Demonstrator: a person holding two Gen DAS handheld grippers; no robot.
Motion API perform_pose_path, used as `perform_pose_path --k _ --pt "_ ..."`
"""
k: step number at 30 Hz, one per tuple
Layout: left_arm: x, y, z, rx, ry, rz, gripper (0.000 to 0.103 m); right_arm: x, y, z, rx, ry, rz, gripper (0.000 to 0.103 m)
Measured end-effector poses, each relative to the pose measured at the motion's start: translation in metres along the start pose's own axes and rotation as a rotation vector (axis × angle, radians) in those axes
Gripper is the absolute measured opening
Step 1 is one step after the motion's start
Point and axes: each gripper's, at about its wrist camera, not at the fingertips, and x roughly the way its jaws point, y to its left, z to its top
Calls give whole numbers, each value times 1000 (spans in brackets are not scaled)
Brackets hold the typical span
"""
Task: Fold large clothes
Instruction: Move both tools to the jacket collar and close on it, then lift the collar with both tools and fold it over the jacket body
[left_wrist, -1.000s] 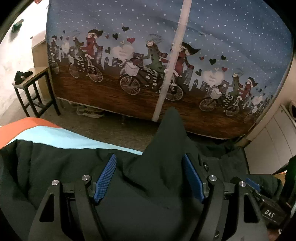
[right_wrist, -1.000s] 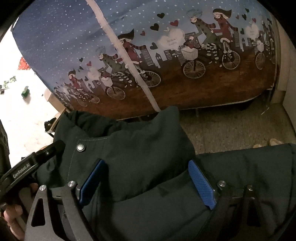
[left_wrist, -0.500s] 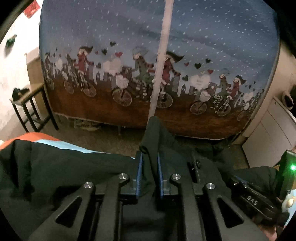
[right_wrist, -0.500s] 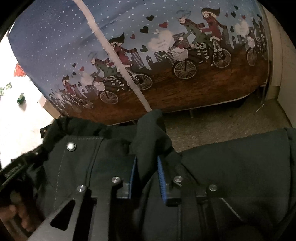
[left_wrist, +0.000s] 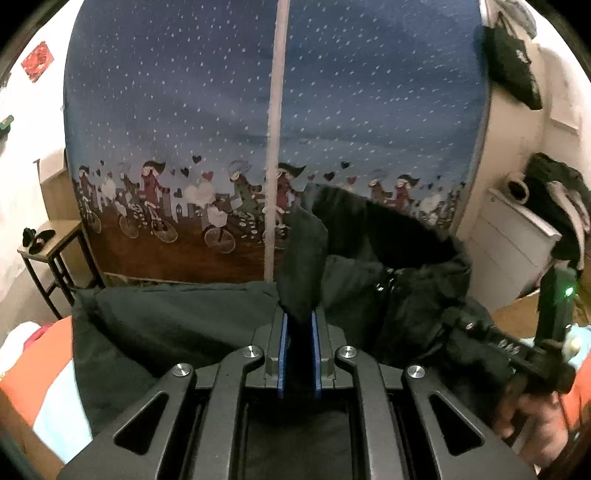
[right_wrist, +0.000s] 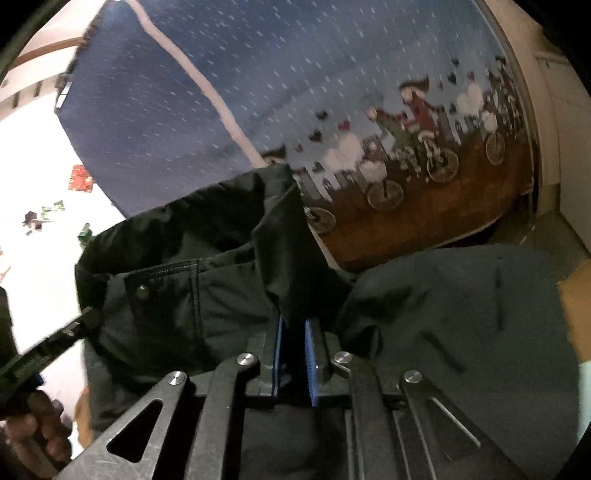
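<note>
Filling the background, a blue curtain (left_wrist: 184, 110) printed with cyclists and hearts hangs behind a dark green jacket (left_wrist: 177, 317) lifted off an orange and pale blue cover (left_wrist: 48, 373). Left gripper (left_wrist: 298, 325) and right gripper (right_wrist: 293, 332), jaws just closed, each clamp a jacket fold. No lettering is legible.

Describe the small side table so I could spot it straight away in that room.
Start at the big blue curtain printed with cyclists and hearts. Follow its bottom edge to the left, seen from the left-hand camera, where the small table stands beside it against the white wall. It has a pale wooden top on thin black metal legs, with a small dark object lying on it.
</note>
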Motion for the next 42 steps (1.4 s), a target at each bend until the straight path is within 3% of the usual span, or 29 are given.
perform_pose_path --k 9,14,18,25,31,36,42 --pt "-105 -10 -22 -16 -39 -88 8 -120 75 -13 -336 -20 -13 4" --pt "-161 -27 -48 47 -56 -140 7 -173 118 -56 -558 4 -78 4" --pt "-182 -31 -89 31 -46 -191 7 -197 123 -98 -645 39 -115 2" --pt "-153 -34 -150 -7 65 -183 7 -181 96 -145 -543 97 -149 2" --pt "-126 -41 -165 18 92 -157 7 -164 79 -168 -505 160 -166 2" --pt "-121 -31 -160 -6 74 -153 7 -201 66 -155 -434 77 -101 2" --pt "-122 -27 -158 18 74 -146 7 -225 58 -92 -352 -26 -83 2"
